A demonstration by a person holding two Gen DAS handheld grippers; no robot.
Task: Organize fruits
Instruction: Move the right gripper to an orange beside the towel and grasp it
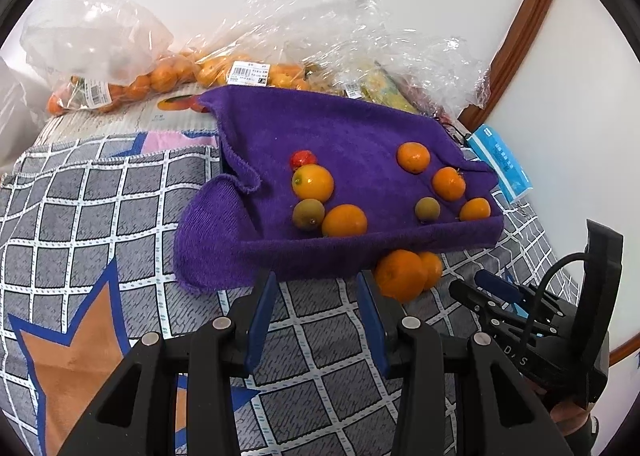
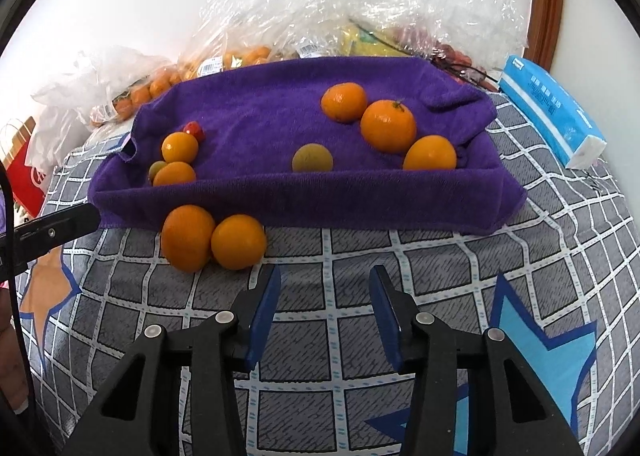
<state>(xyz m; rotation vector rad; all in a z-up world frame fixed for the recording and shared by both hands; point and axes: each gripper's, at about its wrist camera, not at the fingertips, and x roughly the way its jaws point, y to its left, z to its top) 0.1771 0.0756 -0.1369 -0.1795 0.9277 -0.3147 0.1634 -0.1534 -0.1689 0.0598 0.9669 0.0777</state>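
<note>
A purple towel (image 1: 340,136) (image 2: 280,96) lies bunched on a grey checked blanket (image 2: 360,256). On it sit several oranges, among them one at the right (image 2: 387,126), plus a small red fruit (image 1: 303,158) (image 2: 194,129) and two green-brown fruits (image 1: 308,214) (image 1: 427,209). Two oranges (image 2: 188,236) (image 2: 239,242) rest on the blanket against the towel's near edge. My left gripper (image 1: 316,288) is open and empty, just short of the towel, with those two oranges (image 1: 400,274) to its right. My right gripper (image 2: 326,280) is open and empty, with the pair ahead to its left.
Clear plastic bags of oranges (image 1: 160,76) and other packed fruit (image 2: 360,16) line the white wall behind the towel. A blue tissue pack (image 2: 552,108) lies at the right and a red paper bag (image 2: 24,168) at the left. Wooden trim (image 1: 520,36) runs up the wall.
</note>
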